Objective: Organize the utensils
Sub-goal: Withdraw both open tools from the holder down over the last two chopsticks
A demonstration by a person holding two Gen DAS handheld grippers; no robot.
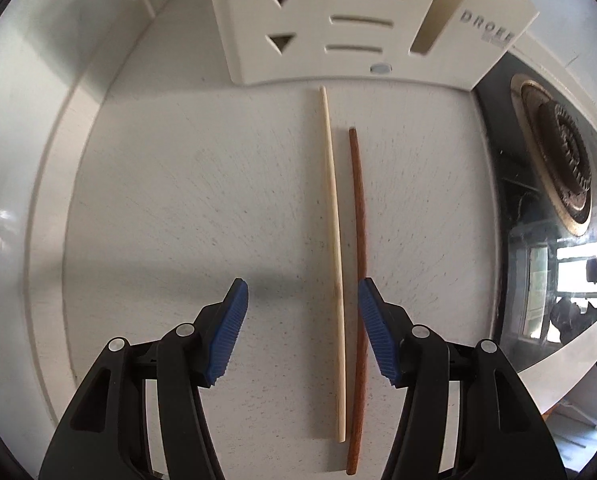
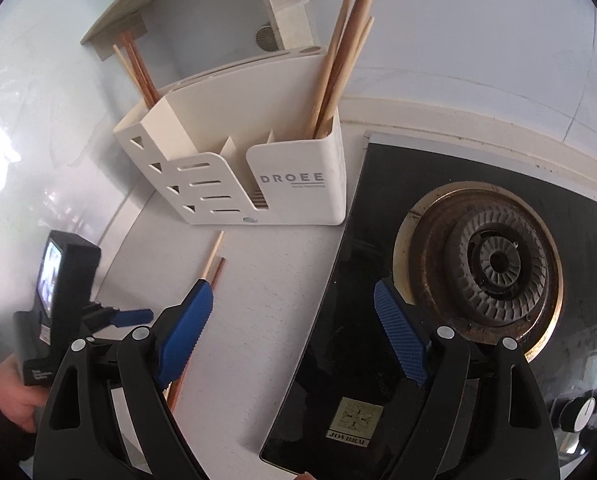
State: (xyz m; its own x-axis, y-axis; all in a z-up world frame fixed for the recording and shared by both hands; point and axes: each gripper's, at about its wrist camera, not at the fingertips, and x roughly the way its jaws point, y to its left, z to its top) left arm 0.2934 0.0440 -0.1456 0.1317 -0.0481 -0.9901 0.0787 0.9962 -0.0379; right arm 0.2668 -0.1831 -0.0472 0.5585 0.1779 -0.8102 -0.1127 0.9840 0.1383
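A pale chopstick point(image 1: 333, 240) and a dark brown chopstick point(image 1: 360, 264) lie side by side on the white counter, pointing toward the cream utensil holder point(image 1: 318, 20). My left gripper point(image 1: 303, 304) is open above them; both sticks run between its jaws, nearer the right pad. In the right wrist view the holder point(image 2: 258, 176) marked DROEE has several chopsticks point(image 2: 342, 52) standing in its right compartment and some point(image 2: 138, 68) at its back left. The two loose chopsticks point(image 2: 214, 258) lie before it. My right gripper point(image 2: 292, 312) is open and empty over the counter and stove edge.
A black glass stove top point(image 2: 378, 280) with a round burner point(image 2: 494, 264) lies right of the counter. The left hand-held gripper point(image 2: 70, 292) shows at the left. A white wall stands behind the holder, and a raised counter rim point(image 1: 46, 216) curves on the left.
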